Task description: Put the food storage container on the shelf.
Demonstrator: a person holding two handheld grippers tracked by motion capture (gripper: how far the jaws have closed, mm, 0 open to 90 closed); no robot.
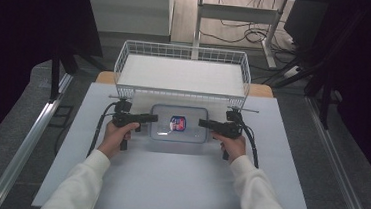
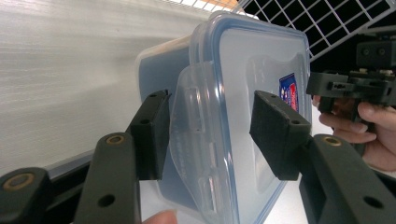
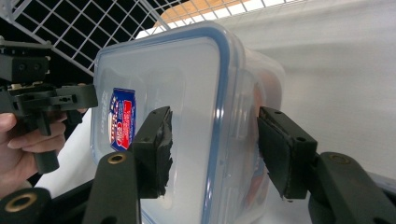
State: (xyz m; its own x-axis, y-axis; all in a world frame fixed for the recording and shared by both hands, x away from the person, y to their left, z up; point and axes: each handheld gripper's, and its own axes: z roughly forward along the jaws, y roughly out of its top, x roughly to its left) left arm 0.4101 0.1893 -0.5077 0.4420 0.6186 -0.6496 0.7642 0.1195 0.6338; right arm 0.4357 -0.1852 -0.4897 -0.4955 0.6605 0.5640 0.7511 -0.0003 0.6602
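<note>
My left gripper (image 2: 208, 135) stands wide, its jaws either side of the side latch (image 2: 196, 140) of the clear container (image 1: 179, 123); my right gripper (image 3: 212, 149) straddles the opposite end equally wide. The container lies lidded on the white table (image 1: 167, 183), just before the wire basket (image 1: 183, 74). I judge I'm lining up on the latches; next, close and pry. The high view alone shows the basket empty; the gripper views reveal the latch and sticker (image 3: 121, 119).
</note>
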